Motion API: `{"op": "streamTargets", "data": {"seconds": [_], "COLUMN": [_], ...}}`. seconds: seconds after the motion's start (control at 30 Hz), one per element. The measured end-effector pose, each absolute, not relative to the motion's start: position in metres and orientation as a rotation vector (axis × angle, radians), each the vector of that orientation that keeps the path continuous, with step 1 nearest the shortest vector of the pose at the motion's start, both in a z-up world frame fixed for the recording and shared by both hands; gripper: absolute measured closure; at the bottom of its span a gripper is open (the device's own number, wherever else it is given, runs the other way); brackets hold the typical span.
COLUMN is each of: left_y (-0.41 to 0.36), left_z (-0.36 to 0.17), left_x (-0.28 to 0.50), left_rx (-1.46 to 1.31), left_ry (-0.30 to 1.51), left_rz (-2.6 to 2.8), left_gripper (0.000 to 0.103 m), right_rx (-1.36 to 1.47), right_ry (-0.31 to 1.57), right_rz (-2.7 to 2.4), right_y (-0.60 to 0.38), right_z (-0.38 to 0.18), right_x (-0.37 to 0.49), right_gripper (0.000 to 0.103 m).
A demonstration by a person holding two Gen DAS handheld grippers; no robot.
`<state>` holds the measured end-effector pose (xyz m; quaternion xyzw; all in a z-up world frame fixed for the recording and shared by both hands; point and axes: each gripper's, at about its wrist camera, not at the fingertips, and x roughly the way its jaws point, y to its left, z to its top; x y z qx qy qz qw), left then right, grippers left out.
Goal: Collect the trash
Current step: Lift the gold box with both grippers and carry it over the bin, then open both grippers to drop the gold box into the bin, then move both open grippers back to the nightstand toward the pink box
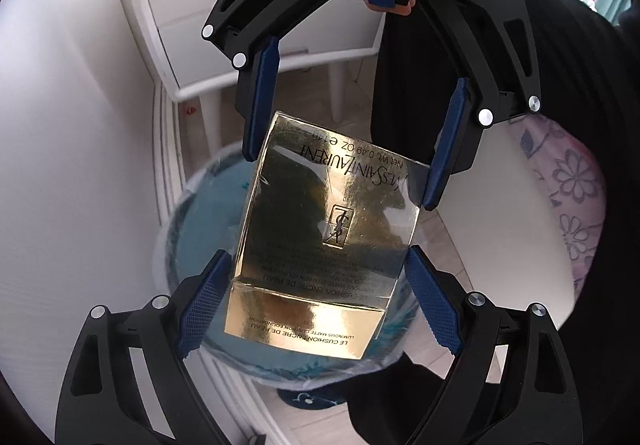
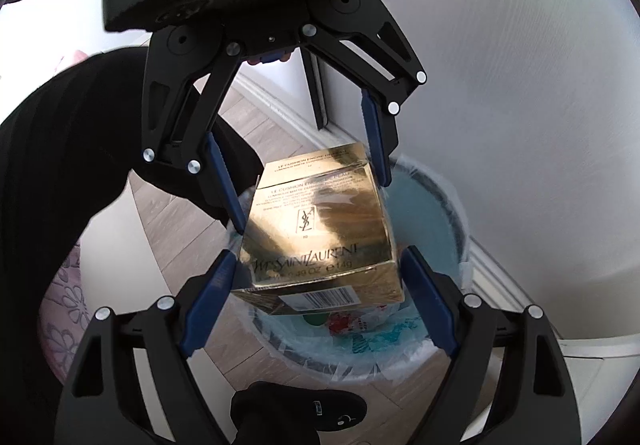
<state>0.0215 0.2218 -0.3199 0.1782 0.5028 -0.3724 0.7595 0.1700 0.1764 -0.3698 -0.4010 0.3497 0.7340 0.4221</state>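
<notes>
I had the glossy gold cardboard cosmetics box (image 1: 332, 229) hanging in the air, pinched from opposite ends by both sets of tongs. The left tongs (image 1: 317, 257) were spread wide and grasping the end with the flap. The right tongs (image 2: 318, 257) were just as wide, gripping the barcode end. On each pair only the tips of the blue pads met the box edges, as far as I could judge, so neither hold looked deep.

Below the box stood the round waste bin with a teal inside and a clear plastic liner (image 2: 428, 205), on the wooden floor beside the white wall (image 2: 520, 125). Some crumpled red and white wrappers (image 2: 360, 319) already lay at its bottom. The box was over the bin's mouth, towards its left rim in the right wrist view rather than centred.

The worry from there was the release. If one pair let go before the other, the box would swing on the remaining pads, tip, and could strike the rim and fall to the floor. The foil surface looked slick, so a shallow tip grip might also slip early. The loose liner edge could catch a corner and leave the box perched on the rim. I thought opening both pairs together was safest.
</notes>
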Motion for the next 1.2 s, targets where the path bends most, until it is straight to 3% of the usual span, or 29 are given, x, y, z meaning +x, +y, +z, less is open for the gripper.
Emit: {"op": "streamTargets", "data": {"seconds": [0.43,0.5,0.57,0.83,1.2], "left_y": [0.226,0.223,0.221,0.218,0.186], "left_z": [-0.369,-0.367,-0.361,-0.314,-0.191], "left_x": [0.031,0.030,0.028,0.023,0.052], "left_rx": [0.320,0.326,0.353,0.305,0.200], "left_ry": [1.118,1.115,1.097,1.045,0.873], "left_rz": [-0.820,-0.820,-0.784,-0.649,-0.536], "left_gripper": [0.018,0.015,0.006,0.006,0.006], "right_rx": [-1.033,-1.054,-1.072,-0.937,-0.488], "right_ry": [0.945,0.913,0.851,0.798,0.768], "right_rz": [1.870,1.850,1.835,1.695,1.354], "right_y": [0.201,0.201,0.193,0.175,0.084], "right_z": [-0.410,-0.407,-0.400,-0.345,-0.233], "right_x": [0.168,0.165,0.157,0.180,0.242], "right_gripper": [0.022,0.010,0.008,0.007,0.007]}}
